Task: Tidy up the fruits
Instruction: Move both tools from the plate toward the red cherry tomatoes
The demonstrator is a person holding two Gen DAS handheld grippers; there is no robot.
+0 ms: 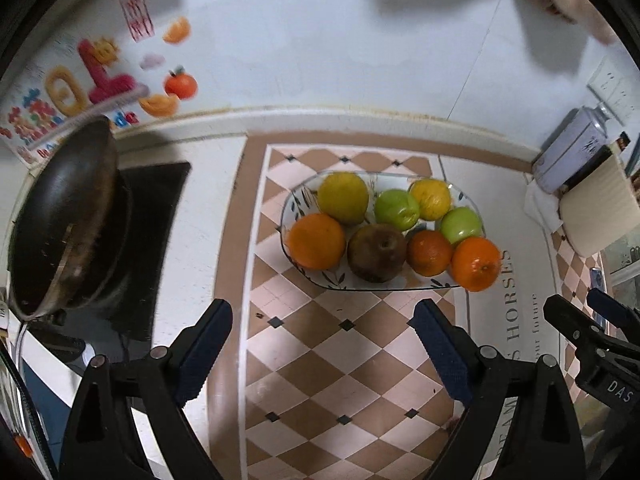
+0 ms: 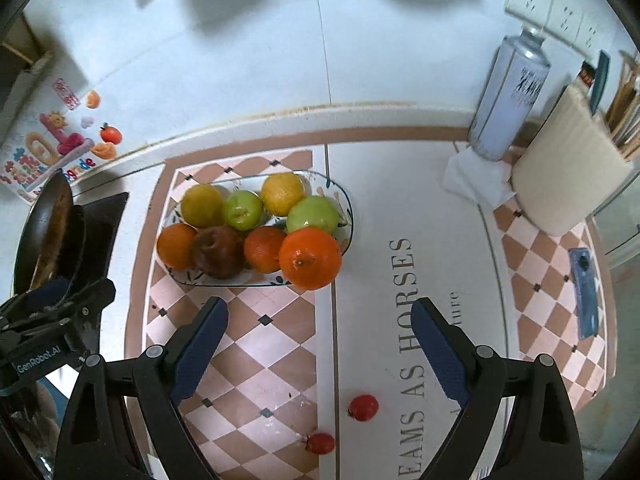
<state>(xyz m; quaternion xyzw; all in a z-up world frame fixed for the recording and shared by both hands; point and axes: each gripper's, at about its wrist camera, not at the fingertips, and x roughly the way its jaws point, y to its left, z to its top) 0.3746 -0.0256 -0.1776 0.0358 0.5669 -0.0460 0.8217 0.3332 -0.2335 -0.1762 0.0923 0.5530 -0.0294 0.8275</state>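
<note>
- Glass, that's what the oval dish (image 2: 347, 216) looks like, leaf-patterned, sitting on the checked mat (image 2: 256, 344) near the back wall, and it's loaded: eight fruits packed into two tidy rows, touching one another.
- Count them: two yellow citrus (image 2: 202, 205) and two green apples (image 2: 242, 210) at the back, three oranges across the front, plus one brownish-red apple (image 2: 218, 252) wedged between them.
- That big orange (image 2: 310, 258) hangs over the dish's near right rim, probably because space has run out.
- Two small red fruits (image 2: 363, 407) lie loose on the mat, well apart from the dish, low in the right wrist view; my guess is they're the leftovers to gather.
- Right gripper (image 2: 318, 322) hovers spread wide and empty, aimed between dish and strays.
- Left gripper (image 1: 322, 322) is likewise spread wide with nothing in it, facing the dish.
- Off left, a dark wok (image 1: 60, 216) sits on the hob; a spray can (image 2: 508, 96) stands at the wall.
</note>
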